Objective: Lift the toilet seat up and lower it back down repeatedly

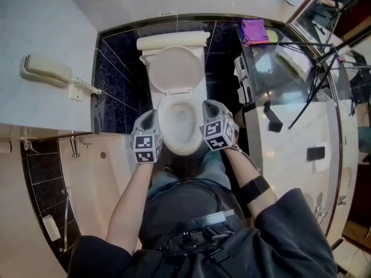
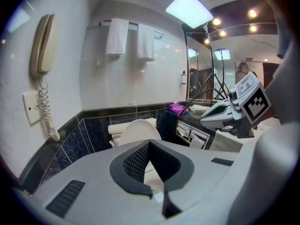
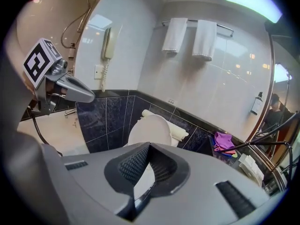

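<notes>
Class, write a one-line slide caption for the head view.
Left gripper and right gripper flank the open toilet bowl, lid upright.

In the head view the left gripper [image 1: 149, 116] and right gripper [image 1: 210, 104] cover 2 flanks of the toilet bowl [image 1: 181, 123], and the person's knees [image 1: 165, 181] hide its front. Whether the toilet seat stands against the raised lid [image 1: 177, 68] cannot be told. Each gripper view loses most of the bowl behind that gripper's own body. A person [image 2: 243, 69] in the mirror is too small to make out.
</notes>
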Tool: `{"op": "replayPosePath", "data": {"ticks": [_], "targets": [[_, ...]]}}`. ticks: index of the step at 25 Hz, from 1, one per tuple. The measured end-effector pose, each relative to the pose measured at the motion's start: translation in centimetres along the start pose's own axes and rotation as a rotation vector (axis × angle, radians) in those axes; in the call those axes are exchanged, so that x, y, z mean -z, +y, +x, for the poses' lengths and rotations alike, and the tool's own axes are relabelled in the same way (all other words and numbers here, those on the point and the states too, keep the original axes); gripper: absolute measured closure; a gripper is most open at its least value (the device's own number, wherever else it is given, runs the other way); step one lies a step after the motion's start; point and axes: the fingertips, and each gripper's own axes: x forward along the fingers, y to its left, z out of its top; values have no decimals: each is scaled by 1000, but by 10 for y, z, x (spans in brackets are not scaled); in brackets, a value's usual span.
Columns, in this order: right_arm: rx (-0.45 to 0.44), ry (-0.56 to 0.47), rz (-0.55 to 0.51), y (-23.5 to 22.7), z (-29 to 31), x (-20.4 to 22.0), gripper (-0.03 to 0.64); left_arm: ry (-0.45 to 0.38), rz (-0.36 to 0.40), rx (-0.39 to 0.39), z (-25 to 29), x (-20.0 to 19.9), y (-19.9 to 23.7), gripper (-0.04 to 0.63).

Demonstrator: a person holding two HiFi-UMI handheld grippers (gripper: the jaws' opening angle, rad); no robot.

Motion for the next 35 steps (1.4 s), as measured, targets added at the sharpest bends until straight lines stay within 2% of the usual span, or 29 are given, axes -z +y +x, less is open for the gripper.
{"op": "replayPosePath", "data": {"ticks": [9,19,25,32,35], "targets": [[-1,-53,2,-5,-29,-39,594,-44,-16,2,-21,-25,6,595],[1,-20,33,-4,-28,-18,594,-58,-26,15,-25,-29,0,595],[-2,-15,35,-8,-27,-15,594,-69,15,-5,-24,-30,-2,595],[20,31,87,-16,-19,5,591,-69,19,-8,-20,-25,-2,595],[6,78,125,-15,-12,29,547,-59,18,-7,-17,-14,0,595]]}}
